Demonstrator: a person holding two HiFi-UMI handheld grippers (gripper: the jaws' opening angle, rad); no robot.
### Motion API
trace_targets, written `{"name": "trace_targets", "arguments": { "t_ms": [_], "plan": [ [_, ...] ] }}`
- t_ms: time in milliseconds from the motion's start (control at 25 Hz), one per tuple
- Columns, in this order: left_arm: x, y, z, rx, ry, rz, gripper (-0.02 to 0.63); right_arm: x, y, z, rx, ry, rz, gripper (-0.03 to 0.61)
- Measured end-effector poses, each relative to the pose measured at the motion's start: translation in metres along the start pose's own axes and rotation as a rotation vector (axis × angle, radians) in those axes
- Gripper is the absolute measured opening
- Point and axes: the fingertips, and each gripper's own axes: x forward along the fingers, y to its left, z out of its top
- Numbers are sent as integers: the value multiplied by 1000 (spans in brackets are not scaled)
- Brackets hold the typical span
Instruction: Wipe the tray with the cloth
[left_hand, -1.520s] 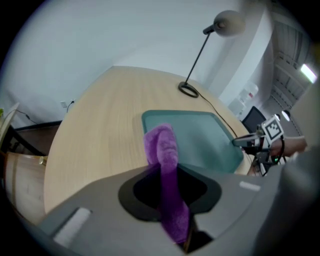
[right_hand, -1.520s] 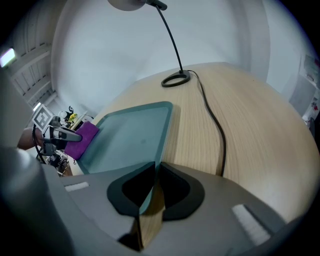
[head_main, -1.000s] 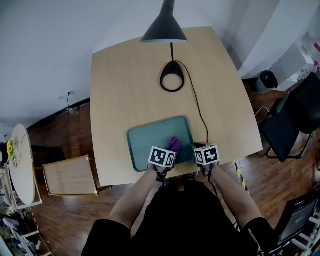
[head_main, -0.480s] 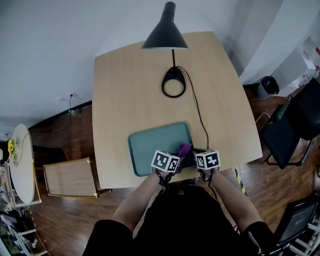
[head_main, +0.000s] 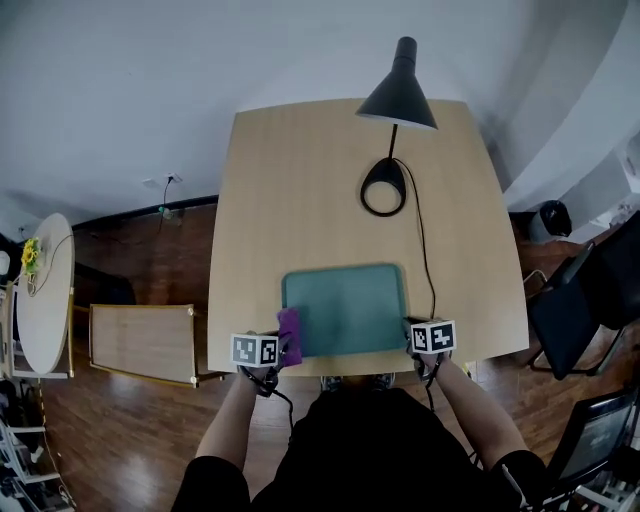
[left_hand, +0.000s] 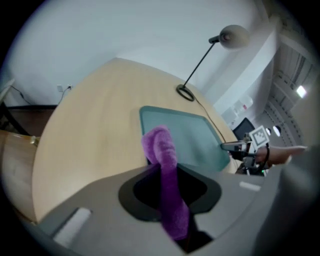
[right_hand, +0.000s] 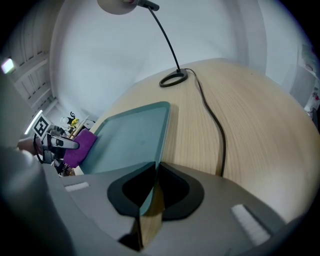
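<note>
**While the tray (head_main: 345, 310) is clamped at its right edge, the cloth (head_main: 289, 333) is held at its left**

Where the wooden table (head_main: 300, 200) comes closest to the person, the teal tray is laid flat, just inside the front edge. It is flanked by the two grippers.

The left gripper (head_main: 281, 347) is closed tight on the purple cloth (left_hand: 162, 160). In the left gripper view the cloth is pinched between the jaws, and a folded end is pushed out beyond them. That end is placed at the tray's (left_hand: 190, 135) left rim, near the front corner. Whether it is pressed on the tray cannot be told. From the right gripper view the cloth (right_hand: 80, 146) is seen against the same rim, with the left gripper (right_hand: 75, 145) behind it.

The right gripper (head_main: 412, 332) is closed on the tray's right edge. In its own view the rim of the tray (right_hand: 130, 140) is caught between the two jaws of the right gripper (right_hand: 152, 195). From the left gripper view it (left_hand: 227, 146) is seen at the tray's far side.

Further back on the table a black lamp (head_main: 398, 95) is stood on a ring base. Its cable (head_main: 425, 260) is run past the tray's right side towards the front edge.
</note>
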Motion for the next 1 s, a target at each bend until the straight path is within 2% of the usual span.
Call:
{"name": "trace_targets", "arguments": {
  "t_ms": [120,200,280,360,480,520,720,840,1000],
  "plan": [
    [-7,14,-9,40,22,59,98,1,0,1,-2,-5,-2,31],
    [-1,5,-10,69,35,52,98,1,0,2,-3,-6,-6,31],
    [11,-12,-11,135,59,41,98,1,0,2,-5,-5,-10,31],
    [27,-34,-15,269,102,29,98,2,1,2,-7,-3,-14,31],
    [56,-76,-16,534,157,-8,98,2,1,3,-4,-3,-27,31],
    [66,-91,-14,595,167,-24,99,2,2,2,-2,-6,-30,31],
    [103,-172,-7,708,210,-191,100,2,5,1,5,-12,-37,29],
    [121,-202,-1,884,212,-224,100,0,7,3,11,-19,-29,29],
    [135,-218,-8,1076,255,-260,100,0,8,3,15,-35,-15,29]
  ]
}}
